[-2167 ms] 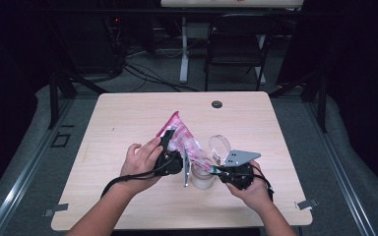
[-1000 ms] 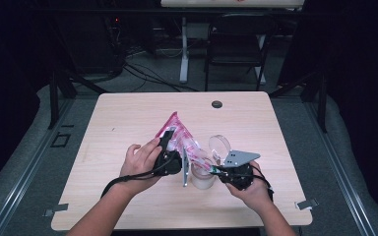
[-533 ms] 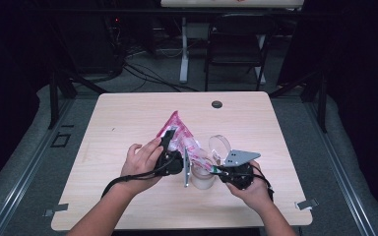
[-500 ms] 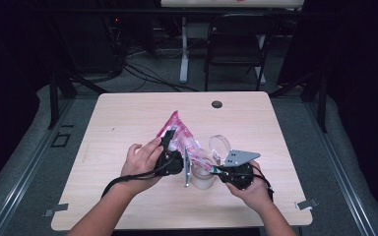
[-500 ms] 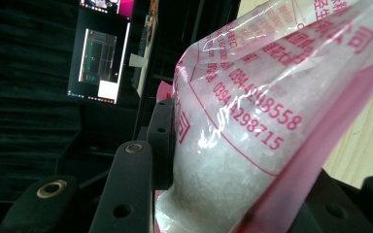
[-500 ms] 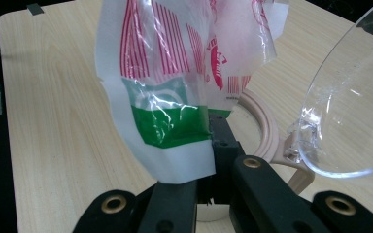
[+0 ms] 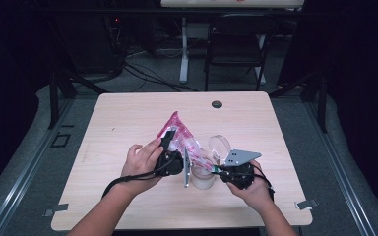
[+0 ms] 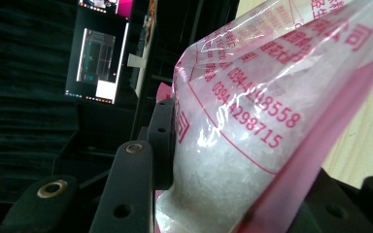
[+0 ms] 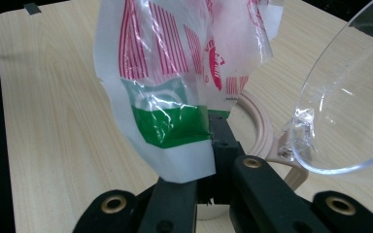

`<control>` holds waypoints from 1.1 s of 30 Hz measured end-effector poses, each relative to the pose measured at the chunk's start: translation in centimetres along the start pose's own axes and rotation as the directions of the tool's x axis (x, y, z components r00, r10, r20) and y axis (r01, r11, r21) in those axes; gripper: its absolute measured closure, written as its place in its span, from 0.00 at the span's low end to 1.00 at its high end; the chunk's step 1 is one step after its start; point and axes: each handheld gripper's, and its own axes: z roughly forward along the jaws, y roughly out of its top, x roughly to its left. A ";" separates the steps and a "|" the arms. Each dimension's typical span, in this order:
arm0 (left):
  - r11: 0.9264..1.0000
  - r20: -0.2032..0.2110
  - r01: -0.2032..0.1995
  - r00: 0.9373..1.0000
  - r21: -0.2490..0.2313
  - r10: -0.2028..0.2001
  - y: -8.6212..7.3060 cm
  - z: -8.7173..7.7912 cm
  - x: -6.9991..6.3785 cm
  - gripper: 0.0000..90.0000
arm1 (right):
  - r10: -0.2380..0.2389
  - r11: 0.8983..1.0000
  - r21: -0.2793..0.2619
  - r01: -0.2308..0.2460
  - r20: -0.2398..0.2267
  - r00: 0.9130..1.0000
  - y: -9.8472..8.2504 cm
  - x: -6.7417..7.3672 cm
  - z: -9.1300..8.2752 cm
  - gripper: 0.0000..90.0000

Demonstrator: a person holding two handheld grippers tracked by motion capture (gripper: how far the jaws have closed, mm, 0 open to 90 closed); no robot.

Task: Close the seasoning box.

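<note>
- The right gripper [image 7: 215, 171], nearest the person's edge of the table [image 7: 128, 113], has its jaws pressed together on a corner of the pink bag [image 9: 175, 116]; in the right gripper view the white-and-green printed edge is pinched flat between the black pads.
- Beside it, the left gripper [image 7: 182, 158] is clamped on the bag's filled body; in the left gripper view the jaws squeeze the plastic bag [image 8: 252, 121] from both sides, white granules bulging between them.
- Between the two grippers stands a small jar [image 7: 203, 178] with a beige rim, its clear hinged lid [image 7: 219, 145] swung open and standing up behind it.
- The bag [image 7: 177, 135] hangs tilted over the jar, its lower end by the jar's mouth and its pointed top rising away toward the far side of the table.
- Judged from this, the preparation is done: lid open, bag gripped at two places and brought over the jar.
- Whether the bag's mouth is already open, and whether any granules lie in the jar, I cannot tell.
- What seems left: tipping the contents in, setting the bag aside and closing the lid.
- Farther off, a small dark round disc [image 7: 217, 104] sits near the table's far edge.
</note>
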 end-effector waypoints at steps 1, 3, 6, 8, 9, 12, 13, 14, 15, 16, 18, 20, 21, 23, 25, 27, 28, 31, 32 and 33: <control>1.000 0.001 0.002 1.000 0.000 -0.002 0.0 0.0 0.0 0.74 | 0.002 1.000 -0.001 -0.002 0.000 1.000 0.0 0.0 0.0 1.00; 1.000 0.003 0.004 1.000 -0.003 -0.004 0.0 0.0 0.0 0.74 | 0.002 1.000 -0.003 -0.002 0.003 1.000 0.0 0.0 0.0 1.00; 1.000 0.009 0.006 1.000 -0.001 -0.006 0.0 0.0 -0.1 0.74 | 0.003 1.000 -0.003 -0.003 0.008 1.000 0.0 -0.1 -0.2 1.00; 1.000 0.012 0.012 1.000 0.000 -0.012 -0.1 0.0 -0.1 0.74 | 0.002 1.000 -0.005 -0.002 0.010 1.000 0.0 -0.1 -0.2 1.00; 1.000 0.013 0.013 1.000 0.001 -0.013 -0.1 0.0 -0.1 0.74 | 0.004 1.000 -0.006 -0.004 0.010 1.000 0.0 -0.1 -0.2 1.00; 1.000 0.011 0.015 1.000 -0.001 -0.015 -0.1 0.0 -0.1 0.74 | -0.001 1.000 -0.005 0.001 0.014 1.000 0.1 -0.1 -0.3 1.00; 1.000 0.011 0.015 1.000 0.004 -0.015 -0.1 0.0 -0.1 0.74 | 0.000 1.000 -0.006 0.001 0.013 1.000 0.1 -0.1 -0.3 1.00; 1.000 0.011 0.018 1.000 0.004 -0.018 -0.2 0.0 -0.2 0.74 | -0.002 1.000 -0.005 0.002 0.015 1.000 0.1 -0.1 -0.3 1.00; 1.000 0.011 0.024 1.000 0.004 -0.024 -0.2 0.0 -0.2 0.74 | -0.006 1.000 -0.003 0.006 0.014 1.000 0.2 -0.1 -0.3 1.00; 1.000 0.013 0.030 0.999 0.008 -0.030 -0.3 0.0 -0.2 0.74 | -0.005 1.000 -0.008 0.005 0.018 1.000 0.2 0.0 -0.3 1.00; 0.999 0.017 0.034 0.999 0.014 -0.034 -0.4 0.0 -0.3 0.74 | -0.007 1.000 -0.008 0.007 0.014 1.000 0.2 0.0 -0.4 1.00; 0.999 0.021 0.043 0.999 0.015 -0.043 -0.5 0.0 -0.4 0.75 | -0.010 1.000 -0.007 0.010 0.013 1.000 0.3 0.1 -0.4 1.00; 0.999 0.023 0.047 0.999 0.012 -0.047 -0.5 0.1 -0.4 0.75 | -0.011 1.000 -0.008 0.011 0.015 1.000 0.3 0.1 -0.4 1.00; 0.998 0.024 0.053 0.998 0.016 -0.054 -0.6 0.0 -0.4 0.75 | -0.012 1.000 -0.010 0.013 0.016 1.000 0.4 0.2 -0.4 1.00; 0.998 0.026 0.064 0.998 0.017 -0.064 -0.7 0.0 -0.4 0.75 | -0.014 1.000 -0.014 0.015 0.015 1.000 0.5 0.3 -0.4 1.00; 0.997 0.026 0.070 0.997 0.020 -0.070 -0.8 0.0 -0.4 0.75 | -0.016 1.000 -0.015 0.016 0.014 1.000 0.6 0.4 -0.4 1.00; 0.997 0.028 0.071 0.997 0.023 -0.072 -0.9 0.0 -0.4 0.75 | -0.016 1.000 -0.015 0.017 0.014 1.000 0.6 0.4 -0.4 1.00; 0.996 0.033 0.083 0.996 0.028 -0.084 -0.9 0.0 -0.4 0.75 | -0.019 1.000 -0.016 0.020 0.017 1.000 0.7 0.4 -0.4 1.00; 0.996 0.037 0.087 0.995 0.033 -0.089 -1.0 0.0 -0.5 0.75 | -0.020 1.000 -0.017 0.020 0.017 1.000 0.7 0.4 -0.4 1.00; 0.995 0.039 0.090 0.995 0.032 -0.091 -1.0 0.0 -0.5 0.75 | -0.019 1.000 -0.019 0.019 0.018 1.000 0.7 0.4 -0.4 1.00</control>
